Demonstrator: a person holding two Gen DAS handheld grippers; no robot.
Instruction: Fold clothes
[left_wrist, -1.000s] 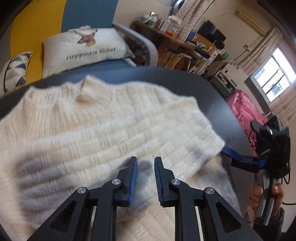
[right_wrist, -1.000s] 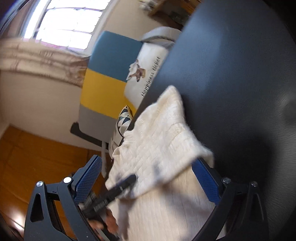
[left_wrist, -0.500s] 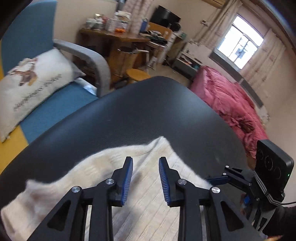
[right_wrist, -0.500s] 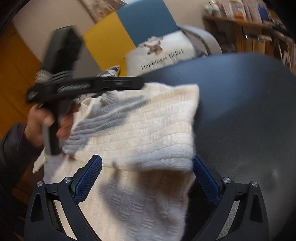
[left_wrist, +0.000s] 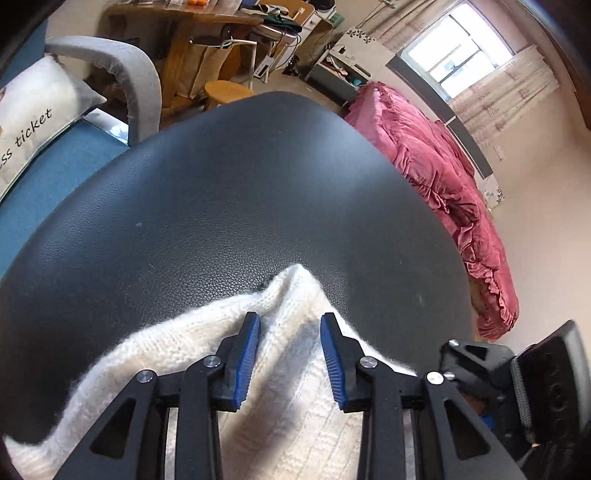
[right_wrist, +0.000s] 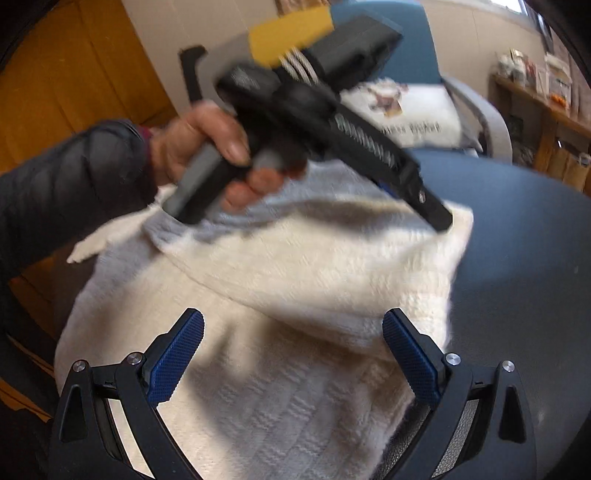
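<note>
Two tools (left_wrist: 290, 356) (right_wrist: 291, 360) over cream sweater (right_wrist: 295, 295), left one closing.

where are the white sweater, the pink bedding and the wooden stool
white sweater (left_wrist: 295, 373): left wrist view, knit between the fingers
pink bedding (left_wrist: 443, 173): left wrist view, rumpled middle
wooden stool (left_wrist: 225, 90): left wrist view, round seat
</note>
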